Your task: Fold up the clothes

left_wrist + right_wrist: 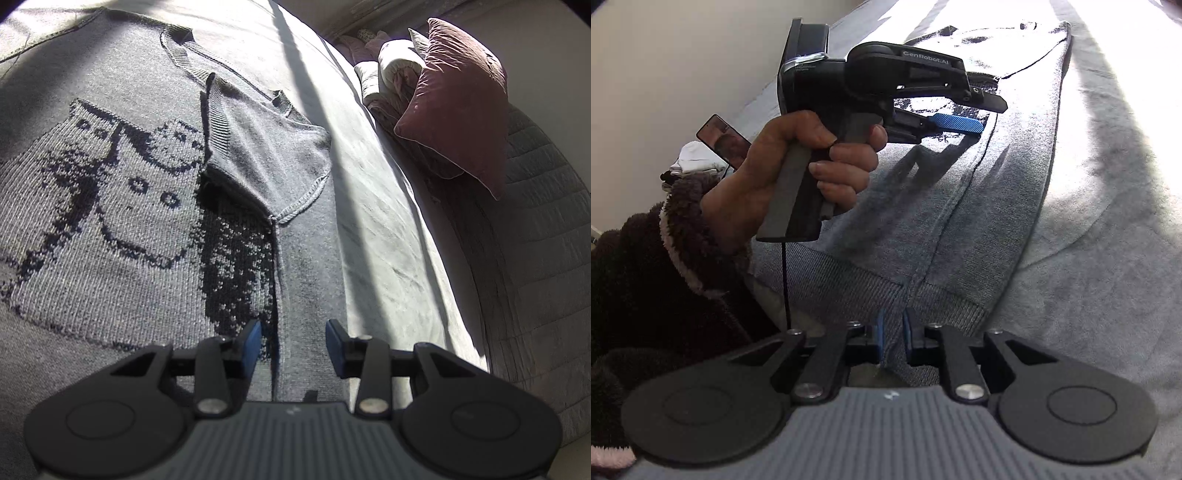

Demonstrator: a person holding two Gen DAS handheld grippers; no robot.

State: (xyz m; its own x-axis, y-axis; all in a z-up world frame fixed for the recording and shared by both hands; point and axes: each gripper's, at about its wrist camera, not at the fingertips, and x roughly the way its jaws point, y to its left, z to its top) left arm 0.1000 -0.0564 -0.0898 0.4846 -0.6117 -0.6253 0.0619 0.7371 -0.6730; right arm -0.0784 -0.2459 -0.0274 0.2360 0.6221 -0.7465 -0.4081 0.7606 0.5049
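Where the right gripper [893, 332] meets the ribbed hem, its blue fingers [880, 325] stand nearly together, pinching a raised fold of the grey jumper [960, 206]. The left gripper [293, 341], held in a hand [783, 173] with a fuzzy dark sleeve [665, 266], hangs above the jumper's side with its fingers apart and nothing between them. The jumper lies flat on the bed [388, 177], one short sleeve [266, 158] folded over the cat pattern [122, 177]. Beyond, a maroon pillow [458, 103] leans at the bed's far edge.
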